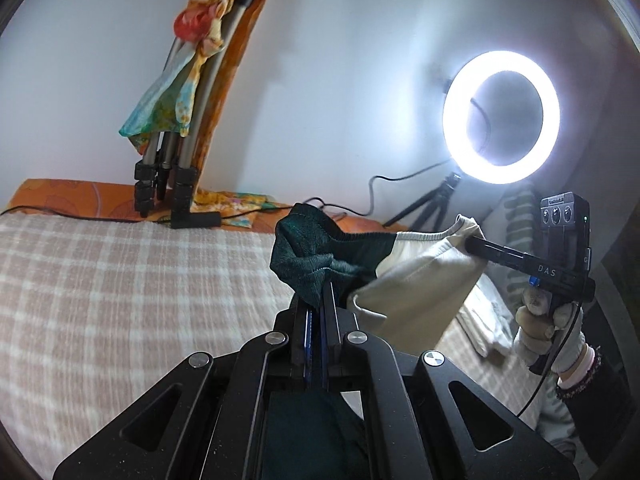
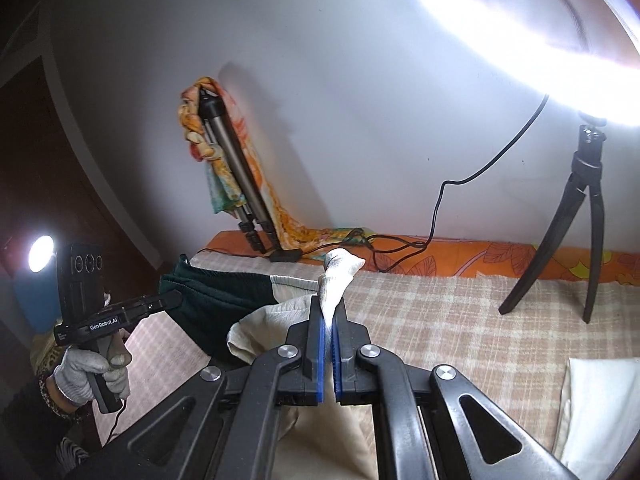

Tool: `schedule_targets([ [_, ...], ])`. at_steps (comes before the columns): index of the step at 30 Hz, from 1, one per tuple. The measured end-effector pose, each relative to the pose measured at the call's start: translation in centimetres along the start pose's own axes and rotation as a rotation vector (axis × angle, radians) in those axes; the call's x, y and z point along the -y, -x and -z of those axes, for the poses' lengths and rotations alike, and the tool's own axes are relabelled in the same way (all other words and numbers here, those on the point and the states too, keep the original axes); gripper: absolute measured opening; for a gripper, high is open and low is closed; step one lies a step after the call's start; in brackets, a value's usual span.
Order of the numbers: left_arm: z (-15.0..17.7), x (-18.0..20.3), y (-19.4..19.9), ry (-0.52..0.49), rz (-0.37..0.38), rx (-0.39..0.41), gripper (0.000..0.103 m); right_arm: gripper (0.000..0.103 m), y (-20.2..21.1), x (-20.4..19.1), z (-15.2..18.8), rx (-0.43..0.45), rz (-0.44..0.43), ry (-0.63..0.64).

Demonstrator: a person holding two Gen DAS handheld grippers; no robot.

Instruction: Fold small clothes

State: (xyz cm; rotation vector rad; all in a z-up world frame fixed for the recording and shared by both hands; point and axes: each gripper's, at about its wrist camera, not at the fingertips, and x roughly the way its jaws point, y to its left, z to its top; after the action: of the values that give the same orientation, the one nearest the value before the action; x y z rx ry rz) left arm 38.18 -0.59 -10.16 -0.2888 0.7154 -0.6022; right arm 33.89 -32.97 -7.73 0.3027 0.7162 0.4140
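A small garment, half dark green (image 1: 316,256) and half cream (image 1: 420,276), hangs stretched in the air between both grippers above the bed. My left gripper (image 1: 318,292) is shut on its green corner. My right gripper (image 2: 329,308) is shut on its cream corner (image 2: 338,276). The right gripper also shows in the left wrist view (image 1: 472,242), and the left gripper in the right wrist view (image 2: 176,298), each pinching its end. The garment's lower part sags below the wrists and is partly hidden by the gripper bodies.
The bed has a pink and cream checked blanket (image 1: 120,280) over an orange sheet (image 2: 480,256). A folded tripod with a colourful cloth (image 1: 180,128) leans on the wall. A lit ring light (image 1: 500,116) on a small tripod (image 2: 576,220) stands at the right, cables trailing. Folded pale cloth (image 2: 600,408) lies right.
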Motion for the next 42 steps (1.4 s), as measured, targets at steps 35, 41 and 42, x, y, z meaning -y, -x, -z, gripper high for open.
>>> schedule_targets([
  [35,20.3,6.0,8.6,-0.235,-0.034,-0.296,0.007,0.023,9.9,-7.2,21.7,-0.035,0.114,0.369],
  [41,21.4,7.0,11.1,-0.308,-0.050,-0.340,0.011,0.027,12.7,-4.8,22.2,-0.075,0.107,0.297],
  [42,21.3,7.3,11.6,-0.323,-0.049,-0.334,0.011,0.029,13.0,-4.3,22.0,-0.072,0.095,0.250],
])
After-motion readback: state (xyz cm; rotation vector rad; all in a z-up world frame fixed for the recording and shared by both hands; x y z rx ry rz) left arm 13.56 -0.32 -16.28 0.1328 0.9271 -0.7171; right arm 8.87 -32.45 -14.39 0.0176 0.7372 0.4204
